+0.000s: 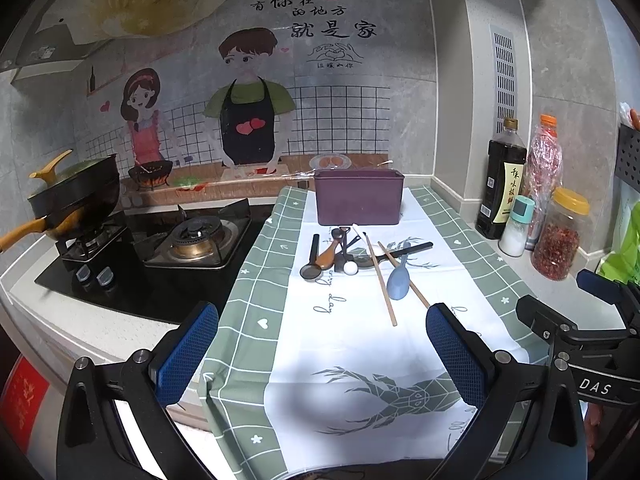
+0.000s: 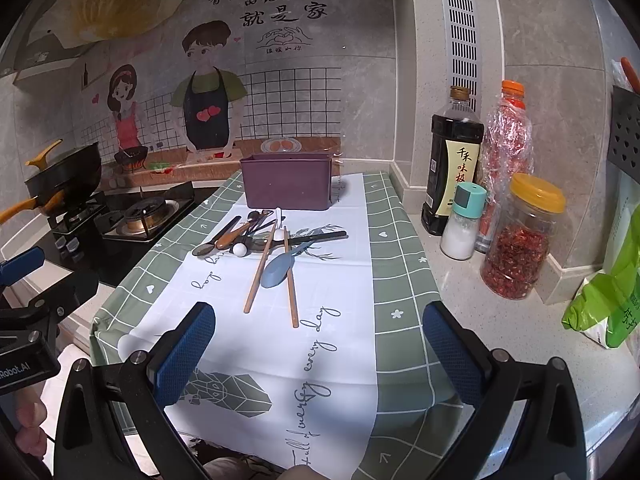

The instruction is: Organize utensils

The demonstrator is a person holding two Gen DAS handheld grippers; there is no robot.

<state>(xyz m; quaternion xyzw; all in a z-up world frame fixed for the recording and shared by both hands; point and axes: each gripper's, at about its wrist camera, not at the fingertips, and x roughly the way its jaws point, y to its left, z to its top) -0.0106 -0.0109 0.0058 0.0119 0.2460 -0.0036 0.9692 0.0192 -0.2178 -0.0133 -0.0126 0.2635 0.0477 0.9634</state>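
Note:
A pile of utensils lies on the green-and-white cloth (image 1: 248, 280) in front of a purple box (image 1: 359, 197) (image 2: 287, 181): a blue spoon (image 1: 399, 280) (image 2: 276, 269), two wooden chopsticks (image 1: 383, 284) (image 2: 260, 268), a brown-handled spoon (image 1: 326, 256) (image 2: 232, 236), dark spoons and a white-tipped piece (image 1: 350, 267) (image 2: 240, 249). My left gripper (image 1: 320, 352) is open and empty, well short of the pile. My right gripper (image 2: 318, 354) is open and empty, also short of the pile; it shows at the right edge of the left wrist view (image 1: 600, 320).
A gas stove (image 1: 160, 248) with a lidded black pan (image 1: 76, 196) is to the left. At the right wall stand a dark sauce bottle (image 2: 452, 164), a salt shaker (image 2: 464, 222), a chilli jar (image 2: 520, 240) and a green bag (image 2: 608, 304).

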